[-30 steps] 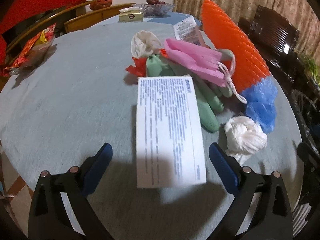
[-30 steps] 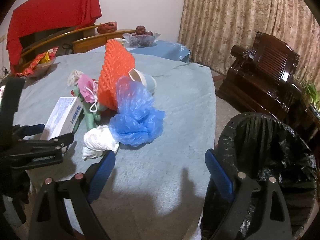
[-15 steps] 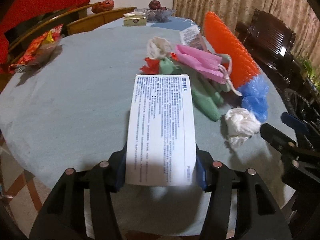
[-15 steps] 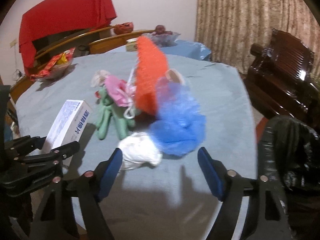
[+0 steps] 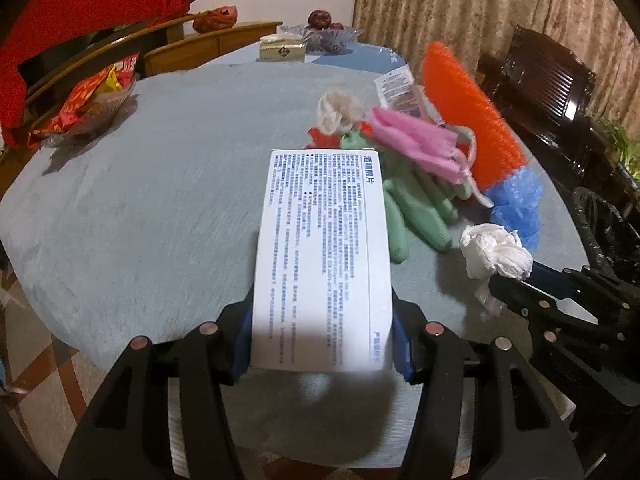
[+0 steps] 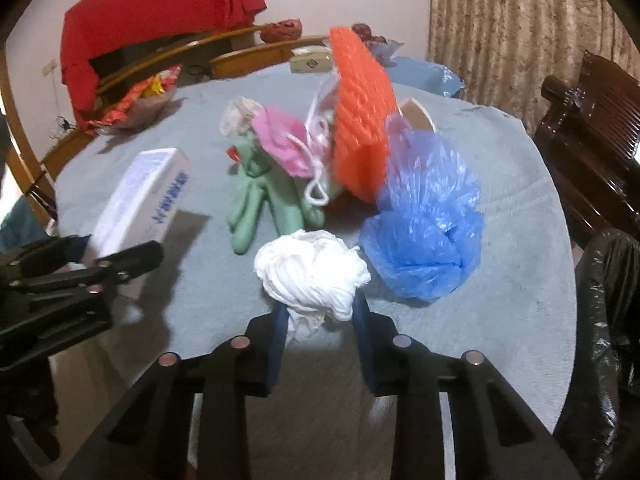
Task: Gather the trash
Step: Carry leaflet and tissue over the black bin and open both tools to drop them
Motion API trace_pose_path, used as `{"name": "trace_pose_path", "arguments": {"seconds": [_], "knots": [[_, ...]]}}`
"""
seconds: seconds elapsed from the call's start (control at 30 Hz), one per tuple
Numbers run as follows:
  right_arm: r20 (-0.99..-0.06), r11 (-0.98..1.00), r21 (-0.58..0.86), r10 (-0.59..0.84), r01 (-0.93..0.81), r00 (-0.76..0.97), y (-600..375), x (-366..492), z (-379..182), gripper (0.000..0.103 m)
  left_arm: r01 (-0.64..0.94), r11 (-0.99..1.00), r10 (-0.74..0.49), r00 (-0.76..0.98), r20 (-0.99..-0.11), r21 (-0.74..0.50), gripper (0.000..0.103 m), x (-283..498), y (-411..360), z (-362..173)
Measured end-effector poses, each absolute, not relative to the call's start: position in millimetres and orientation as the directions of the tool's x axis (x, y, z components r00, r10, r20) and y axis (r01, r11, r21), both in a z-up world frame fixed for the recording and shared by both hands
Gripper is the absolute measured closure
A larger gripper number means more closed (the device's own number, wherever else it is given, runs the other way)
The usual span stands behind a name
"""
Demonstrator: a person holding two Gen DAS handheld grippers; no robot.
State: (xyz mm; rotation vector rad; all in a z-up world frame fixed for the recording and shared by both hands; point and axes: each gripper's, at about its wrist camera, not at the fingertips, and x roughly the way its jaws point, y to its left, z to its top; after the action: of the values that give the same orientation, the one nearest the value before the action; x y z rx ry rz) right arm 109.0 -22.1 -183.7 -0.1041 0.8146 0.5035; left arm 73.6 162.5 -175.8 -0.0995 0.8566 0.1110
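Observation:
My left gripper point(image 5: 322, 340) is shut on a white printed box point(image 5: 324, 248), holding it at the near edge of the round table point(image 5: 160, 200). From the right wrist view the box point(image 6: 140, 196) and left gripper point(image 6: 120, 260) sit at the left. My right gripper point(image 6: 320, 332) has its jaws closing, with the pads pressing the lower sides of a crumpled white wad point(image 6: 312, 276). Behind the wad lie a blue plastic bag point(image 6: 424, 236), an orange foam net point(image 6: 360, 120), a pink mask point(image 6: 284, 144) and a green glove point(image 6: 272, 200).
A bin lined with a black bag point(image 6: 608, 340) stands off the table's right edge. A dark wooden armchair point(image 6: 592, 140) is behind it. A bowl of red snack packets point(image 5: 88, 108), a small box point(image 5: 282, 48) and a fruit dish point(image 5: 320, 28) sit far across.
The left jaws came together on the white box and drew it toward the table's near edge. The right gripper swung left from beside the bin to the white wad and narrowed around it.

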Motion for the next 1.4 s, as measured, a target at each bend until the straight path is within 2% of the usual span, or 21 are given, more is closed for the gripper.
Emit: {"name": "trace_pose_path", "arguments": {"seconds": [0.27, 0.57, 0.97, 1.27, 1.37, 1.4], "knots": [[-0.638, 0.910, 0.124, 0.378, -0.395, 0.671, -69.6, 94.4, -131.4, 0.072, -0.060, 0.997, 0.001, 0.695, -0.719, -0.056, 0.050, 69.1, 128.7, -145.8], [-0.595, 0.972, 0.107, 0.231, -0.209, 0.770, -161.1, 85.6, -95.6, 0.072, 0.116, 0.990, -0.140, 0.731, -0.668, -0.081, 0.050, 76.1, 56.4, -114.1], [-0.615, 0.997, 0.055, -0.008, 0.053, 0.788, -278.8, 71.8, -104.3, 0.072, 0.360, 0.929, -0.330, 0.689, -0.645, -0.091, 0.050, 98.4, -63.5, -107.6], [-0.638, 0.986, 0.046, -0.097, 0.163, 0.764, -331.8, 66.4, -123.6, 0.072, 0.486, 0.869, -0.426, 0.632, -0.647, -0.096, 0.050, 121.8, -142.0, -113.8], [-0.641, 0.980, 0.035, -0.127, 0.195, 0.757, -341.2, 64.0, -127.8, 0.067, 0.522, 0.846, -0.460, 0.606, -0.649, -0.112, 0.048, 129.3, -164.2, -117.0], [-0.640, 0.979, 0.031, -0.136, 0.202, 0.756, -341.7, 63.5, -126.5, 0.063, 0.540, 0.833, -0.479, 0.593, -0.647, -0.121, 0.048, 132.1, -172.2, -118.0]]}}
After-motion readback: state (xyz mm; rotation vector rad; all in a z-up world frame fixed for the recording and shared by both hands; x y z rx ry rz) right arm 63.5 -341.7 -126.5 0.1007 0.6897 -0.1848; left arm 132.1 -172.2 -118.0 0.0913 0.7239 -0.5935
